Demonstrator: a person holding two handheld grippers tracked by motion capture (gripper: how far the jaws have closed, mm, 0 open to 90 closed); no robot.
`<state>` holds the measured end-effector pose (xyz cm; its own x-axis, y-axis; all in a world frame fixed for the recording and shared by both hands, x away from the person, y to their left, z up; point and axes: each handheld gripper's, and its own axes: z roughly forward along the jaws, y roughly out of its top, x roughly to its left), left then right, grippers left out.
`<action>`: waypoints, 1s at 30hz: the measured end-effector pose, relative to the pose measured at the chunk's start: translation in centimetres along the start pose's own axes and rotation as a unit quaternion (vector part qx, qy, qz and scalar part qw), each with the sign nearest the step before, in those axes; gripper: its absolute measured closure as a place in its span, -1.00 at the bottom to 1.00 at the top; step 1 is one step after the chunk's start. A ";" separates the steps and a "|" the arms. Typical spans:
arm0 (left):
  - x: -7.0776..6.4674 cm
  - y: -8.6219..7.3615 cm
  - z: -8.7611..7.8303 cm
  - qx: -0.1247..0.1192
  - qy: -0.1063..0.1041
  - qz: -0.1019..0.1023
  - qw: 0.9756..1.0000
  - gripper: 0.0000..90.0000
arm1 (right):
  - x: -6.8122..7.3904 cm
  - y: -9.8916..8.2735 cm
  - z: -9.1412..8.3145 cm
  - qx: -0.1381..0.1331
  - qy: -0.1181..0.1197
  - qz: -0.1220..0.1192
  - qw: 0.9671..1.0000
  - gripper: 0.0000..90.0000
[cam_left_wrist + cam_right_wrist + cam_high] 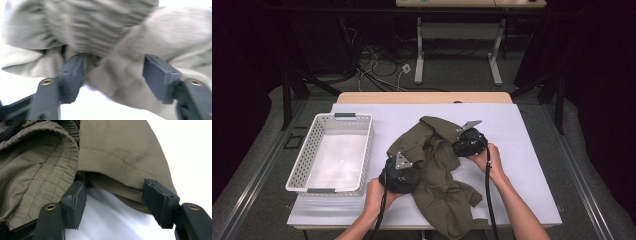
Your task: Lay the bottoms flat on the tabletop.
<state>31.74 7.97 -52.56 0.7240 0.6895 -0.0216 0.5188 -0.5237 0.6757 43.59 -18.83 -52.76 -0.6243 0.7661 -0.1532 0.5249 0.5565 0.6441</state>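
An olive-green garment (437, 175) with an elastic, gathered waistband (42, 182) lies crumpled in the middle of the white table top (522, 165), one end hanging over the near edge. My left gripper (404, 167) is at the garment's left side. In the left gripper view its jaws (115, 62) stand apart with a bulge of the cloth (130, 80) between them, not pinched. My right gripper (457, 145) is at the garment's right side. Its jaws (115, 186) are apart too, and a hemmed edge of the fabric (125, 165) rests just above their tips over bare table.
A white perforated basket (304, 155) with grey handles stands on the table's left part, holding nothing. Beyond the table's far edge are floor cables (377, 70) and the legs of another desk (419, 50). Dark floor flanks the table.
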 end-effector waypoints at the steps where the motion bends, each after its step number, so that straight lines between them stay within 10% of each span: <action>1: -0.1 0.0 0.2 0.005 -0.001 0.002 1.000 -0.37 | 0.1 0.1 0.0 0.002 -0.004 0.001 1.000 -0.20; 6: -0.5 -0.1 1.8 0.012 0.008 0.005 1.000 -0.31 | 0.1 0.2 0.6 0.006 0.006 -0.004 1.000 0.01; 18: 0.0 -1.1 3.5 -0.029 0.045 0.015 0.998 0.86 | 0.1 -0.4 1.7 0.006 0.008 0.011 1.000 0.91; 30: 1.5 -0.8 1.5 -0.052 0.057 0.011 0.997 0.96 | 0.2 -1.3 -0.2 0.027 0.003 0.010 1.000 1.00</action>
<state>33.09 8.67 -54.21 0.6754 0.7338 0.0739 0.4487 -0.4884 0.7484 42.69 -19.50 -53.45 -0.6163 0.7758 -0.1353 0.5684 0.5571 0.6054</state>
